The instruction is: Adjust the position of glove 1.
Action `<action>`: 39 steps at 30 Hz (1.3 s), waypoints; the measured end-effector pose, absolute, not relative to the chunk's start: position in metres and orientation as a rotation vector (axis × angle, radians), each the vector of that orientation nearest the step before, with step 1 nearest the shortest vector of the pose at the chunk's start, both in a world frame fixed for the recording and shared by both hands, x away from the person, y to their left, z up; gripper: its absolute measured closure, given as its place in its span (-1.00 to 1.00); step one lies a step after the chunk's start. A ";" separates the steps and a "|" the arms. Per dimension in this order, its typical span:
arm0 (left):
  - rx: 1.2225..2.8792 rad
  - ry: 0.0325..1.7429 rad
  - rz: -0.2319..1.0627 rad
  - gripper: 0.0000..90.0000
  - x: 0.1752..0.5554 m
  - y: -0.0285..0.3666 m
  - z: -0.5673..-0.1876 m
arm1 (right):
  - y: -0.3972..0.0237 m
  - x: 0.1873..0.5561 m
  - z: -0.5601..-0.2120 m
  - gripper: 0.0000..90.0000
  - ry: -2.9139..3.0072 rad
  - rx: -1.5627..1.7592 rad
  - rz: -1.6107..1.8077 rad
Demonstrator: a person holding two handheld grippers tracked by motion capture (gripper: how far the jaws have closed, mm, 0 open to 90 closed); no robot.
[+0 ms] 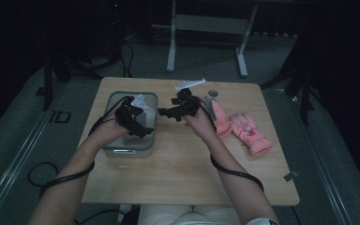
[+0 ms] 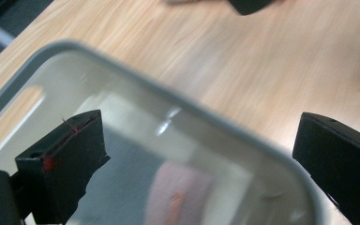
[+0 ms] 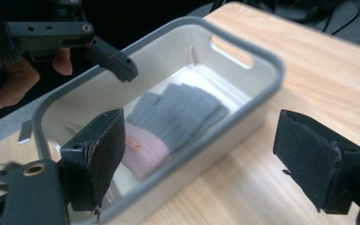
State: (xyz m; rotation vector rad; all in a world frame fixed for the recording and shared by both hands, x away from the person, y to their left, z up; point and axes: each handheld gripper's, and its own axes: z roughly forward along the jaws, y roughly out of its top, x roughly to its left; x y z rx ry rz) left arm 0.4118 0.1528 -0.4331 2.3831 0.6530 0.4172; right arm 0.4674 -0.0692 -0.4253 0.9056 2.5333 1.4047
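Gloves, grey over pink, are seen lying inside the grey-rimmed bin on the surface, while left gripper and right gripper are held above with jaws wide, empty.

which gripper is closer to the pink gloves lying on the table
Right. The right gripper hangs open just left of the pink gloves, while the left gripper is open over the grey bin, farther away.
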 end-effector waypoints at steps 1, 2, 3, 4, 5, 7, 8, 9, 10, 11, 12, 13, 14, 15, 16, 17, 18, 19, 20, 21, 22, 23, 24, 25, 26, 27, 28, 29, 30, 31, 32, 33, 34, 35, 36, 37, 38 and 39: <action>2.371 0.647 0.408 -0.95 0.410 0.149 -0.432 | -0.069 0.467 -0.425 -0.63 2.533 0.906 1.405; 2.363 0.641 0.412 -0.95 0.409 0.145 -0.430 | -0.074 0.467 -0.424 -0.64 2.523 0.911 1.412; 2.361 0.621 0.416 -0.94 0.406 0.140 -0.429 | -0.079 0.466 -0.424 -0.64 2.520 0.920 1.420; 2.366 0.604 0.436 -0.94 0.404 0.136 -0.427 | -0.087 0.464 -0.423 -0.66 2.531 0.929 1.421; 2.370 0.586 0.456 -0.93 0.402 0.132 -0.426 | -0.091 0.463 -0.423 -0.68 2.536 0.933 1.406; 2.355 0.584 0.438 -0.93 0.399 0.125 -0.422 | -0.094 0.463 -0.423 -0.69 2.544 0.936 1.388; 2.352 0.585 0.425 -0.93 0.397 0.122 -0.421 | -0.101 0.461 -0.424 -0.69 2.554 0.934 1.366; 2.360 0.560 0.421 -0.94 0.393 0.113 -0.420 | -0.105 0.459 -0.425 -0.69 2.552 0.939 1.366; 2.360 0.560 0.421 -0.94 0.393 0.113 -0.420 | -0.105 0.459 -0.425 -0.69 2.552 0.939 1.366; 2.364 0.560 0.427 -0.94 0.390 0.109 -0.421 | -0.109 0.458 -0.425 -0.69 2.552 0.943 1.367; 2.369 0.561 0.415 -0.93 0.389 0.105 -0.422 | -0.113 0.458 -0.425 -0.69 2.554 0.955 1.367; 2.371 0.549 0.395 -0.93 0.387 0.102 -0.422 | -0.123 0.457 -0.424 -0.69 2.547 0.992 1.376; 2.368 0.546 0.381 -0.93 0.385 0.098 -0.424 | -0.128 0.456 -0.424 -0.69 2.537 1.000 1.385; 2.375 0.545 0.382 -0.93 0.381 0.092 -0.427 | -0.132 0.455 -0.423 -0.70 2.519 1.009 1.377; 2.375 0.545 0.382 -0.93 0.381 0.092 -0.427 | -0.132 0.455 -0.423 -0.70 2.519 1.009 1.377; 2.377 0.542 0.379 -0.93 0.379 0.089 -0.428 | -0.140 0.453 -0.422 -0.70 2.487 1.024 1.390; 2.375 0.542 0.375 -0.93 0.377 0.087 -0.429 | -0.140 0.453 -0.422 -0.70 2.487 1.024 1.390; 2.362 0.543 0.359 -0.93 0.375 0.084 -0.430 | -0.148 0.452 -0.423 -0.73 2.480 1.027 1.409; 2.339 0.550 0.347 -0.93 0.372 0.082 -0.431 | -0.148 0.452 -0.423 -0.73 2.480 1.027 1.409; 2.329 0.558 0.340 -0.92 0.370 0.079 -0.432 | -0.151 0.451 -0.423 -0.70 2.470 1.034 1.410; 2.316 0.553 0.338 -0.92 0.368 0.076 -0.433 | -0.154 0.450 -0.424 -0.70 2.467 1.032 1.408; 2.312 0.553 0.338 -0.92 0.365 0.072 -0.435 | -0.157 0.450 -0.424 -0.68 2.461 1.022 1.406; 2.318 0.548 0.357 -0.92 0.362 0.069 -0.437 | -0.163 0.449 -0.425 -0.65 2.444 1.023 1.406; 2.310 0.543 0.362 -0.92 0.359 0.065 -0.438 | -0.163 0.449 -0.425 -0.65 2.444 1.023 1.406; 2.309 0.534 0.341 -0.92 0.353 0.060 -0.442 | -0.170 0.448 -0.426 -0.50 2.431 1.012 1.405; 2.309 0.534 0.341 -0.92 0.353 0.060 -0.442 | -0.170 0.448 -0.426 -0.50 2.431 1.012 1.405; 2.307 0.525 0.348 -0.92 0.349 0.058 -0.444 | -0.173 0.447 -0.426 -0.47 2.424 1.010 1.398; 2.307 0.525 0.348 -0.92 0.349 0.058 -0.444 | -0.173 0.447 -0.426 -0.47 2.424 1.010 1.398; 2.307 0.537 0.381 -0.92 0.341 0.054 -0.449 | -0.176 0.446 -0.426 -0.40 2.424 1.010 1.394; 2.297 0.531 0.394 -0.93 0.337 0.053 -0.452 | -0.183 0.445 -0.426 -0.34 2.394 0.999 1.385; 2.303 0.532 0.391 -0.93 0.333 0.051 -0.455 | -0.186 0.445 -0.426 -0.32 2.392 1.007 1.384; 2.303 0.529 0.406 -0.93 0.329 0.050 -0.458 | -0.189 0.445 -0.427 -0.29 2.392 1.006 1.379; 2.303 0.526 0.401 -0.93 0.325 0.049 -0.461 | -0.191 0.445 -0.428 -0.28 2.391 1.006 1.366; 2.292 0.532 0.369 -0.93 0.322 0.049 -0.464 | -0.193 0.445 -0.430 -0.27 2.394 1.005 1.353; 2.281 0.541 0.356 -0.93 0.319 0.048 -0.467 | -0.195 0.445 -0.432 -0.25 2.398 1.011 1.348; 2.283 0.548 0.383 -0.93 0.315 0.047 -0.471 | -0.198 0.446 -0.434 -0.22 2.398 1.015 1.340; 2.306 0.554 0.425 -0.93 0.311 0.045 -0.475 | -0.200 0.446 -0.437 -0.20 2.397 1.022 1.330; 2.315 0.559 0.436 -0.93 0.308 0.043 -0.479 | -0.202 0.447 -0.439 -0.16 2.396 1.030 1.322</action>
